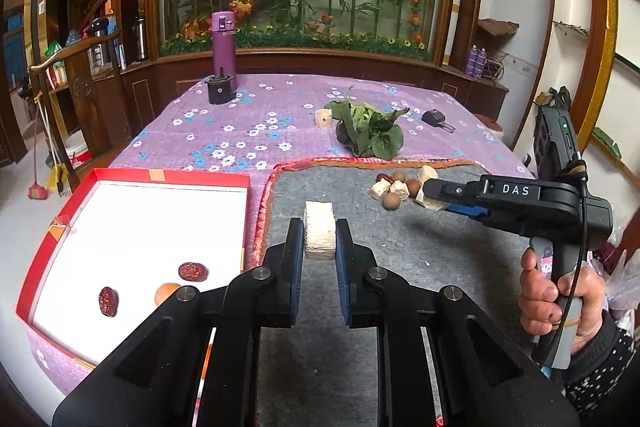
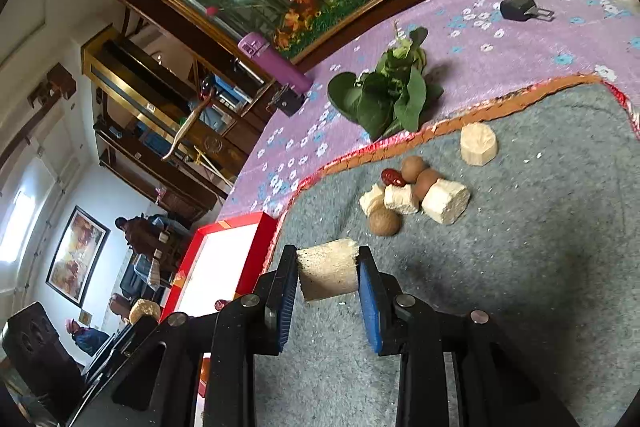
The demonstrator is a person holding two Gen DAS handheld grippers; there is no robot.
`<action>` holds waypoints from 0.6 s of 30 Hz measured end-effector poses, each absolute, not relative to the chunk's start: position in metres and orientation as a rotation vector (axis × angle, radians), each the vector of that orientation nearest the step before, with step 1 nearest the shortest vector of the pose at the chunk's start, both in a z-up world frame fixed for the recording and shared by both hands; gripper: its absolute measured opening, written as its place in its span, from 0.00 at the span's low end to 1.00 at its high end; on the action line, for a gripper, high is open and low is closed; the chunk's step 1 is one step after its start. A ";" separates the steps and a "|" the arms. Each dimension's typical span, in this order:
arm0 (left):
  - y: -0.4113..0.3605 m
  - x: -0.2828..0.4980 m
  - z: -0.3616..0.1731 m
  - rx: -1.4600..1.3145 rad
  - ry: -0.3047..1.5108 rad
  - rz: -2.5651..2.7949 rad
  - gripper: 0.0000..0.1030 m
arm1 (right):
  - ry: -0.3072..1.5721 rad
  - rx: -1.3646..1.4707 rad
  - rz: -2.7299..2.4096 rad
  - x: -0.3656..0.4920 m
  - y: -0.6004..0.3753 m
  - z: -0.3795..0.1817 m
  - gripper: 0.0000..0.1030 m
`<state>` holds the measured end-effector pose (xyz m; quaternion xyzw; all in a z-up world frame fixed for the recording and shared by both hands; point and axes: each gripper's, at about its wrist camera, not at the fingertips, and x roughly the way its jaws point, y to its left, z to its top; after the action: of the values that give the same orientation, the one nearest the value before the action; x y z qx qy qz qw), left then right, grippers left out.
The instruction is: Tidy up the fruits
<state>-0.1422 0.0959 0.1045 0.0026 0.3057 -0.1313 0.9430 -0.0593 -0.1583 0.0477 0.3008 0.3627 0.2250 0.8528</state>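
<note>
My left gripper (image 1: pixel 319 239) is shut on a pale sugarcane chunk (image 1: pixel 319 235), held above the grey mat (image 1: pixel 360 287) beside the red box (image 1: pixel 132 179). The box holds two red dates (image 1: pixel 193 271) and a brown longan (image 1: pixel 166 293). My right gripper (image 2: pixel 328 275) is shut on another pale sugarcane chunk (image 2: pixel 329 269) above the mat (image 2: pixel 520 267); it shows in the left wrist view (image 1: pixel 434 197) at the pile. The pile (image 2: pixel 404 193) has sugarcane chunks, brown longans and a red date.
A leafy green vegetable (image 1: pixel 368 129) lies on the purple flowered cloth (image 1: pixel 248 123) behind the mat. A purple flask (image 1: pixel 223 43), a black mount (image 1: pixel 219 89), a small black device (image 1: pixel 436 119) and another pale chunk (image 1: pixel 323 117) stand farther back.
</note>
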 end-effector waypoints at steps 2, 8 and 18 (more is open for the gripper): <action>0.097 -0.143 0.105 0.004 0.621 -0.265 0.14 | 0.760 0.640 0.474 -0.059 -0.159 0.048 0.28; 0.103 -0.143 0.106 -0.005 0.614 -0.257 0.14 | 0.751 0.630 0.485 -0.062 -0.154 0.054 0.28; 0.106 -0.143 0.105 -0.015 0.612 -0.252 0.14 | 0.739 0.625 0.500 -0.066 -0.147 0.062 0.28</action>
<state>-0.1433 0.1061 0.1051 -0.0074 0.3006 -0.1239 0.9456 -0.0661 -0.1466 0.0617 0.2972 0.3515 0.2377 0.8554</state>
